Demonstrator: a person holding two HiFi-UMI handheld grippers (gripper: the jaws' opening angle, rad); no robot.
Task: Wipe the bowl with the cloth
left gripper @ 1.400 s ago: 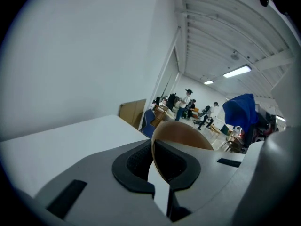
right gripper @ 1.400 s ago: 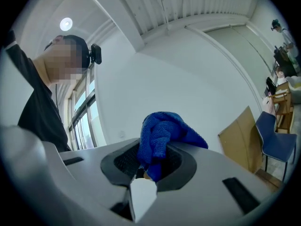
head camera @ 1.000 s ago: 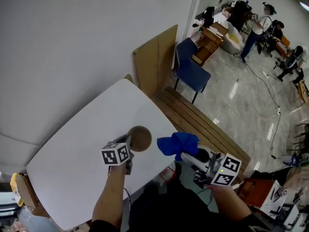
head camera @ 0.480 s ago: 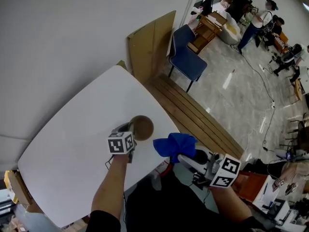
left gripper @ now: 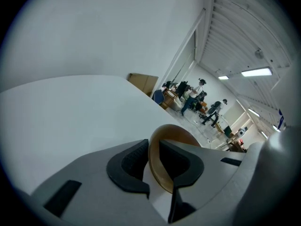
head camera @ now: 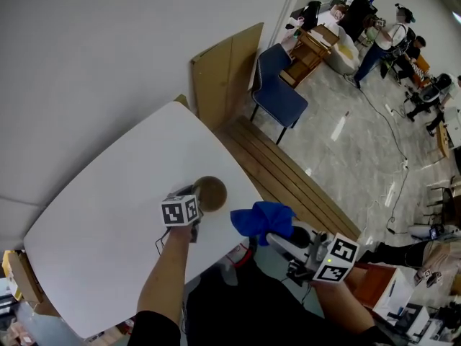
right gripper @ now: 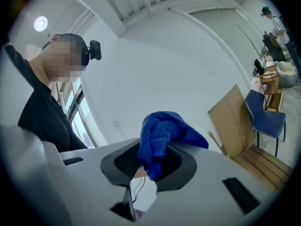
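Bowl (left gripper: 175, 133) rim lies inside left tool (left gripper: 154, 160), whose jaws were just opening.

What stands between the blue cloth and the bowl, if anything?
Nothing visible. The cloth, held in the right tongs, hangs right of the bowl on the table; the left tongs, whose jaws have just been opening around its rim, are on its other side.

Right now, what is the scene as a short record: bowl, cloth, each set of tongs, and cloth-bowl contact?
bowl: brown, on the white table near its edge
cloth: blue, bunched, held in the air
left tongs: just been opening, bowl rim between them
right tongs: shut on the cloth
contact: cloth apart from bowl
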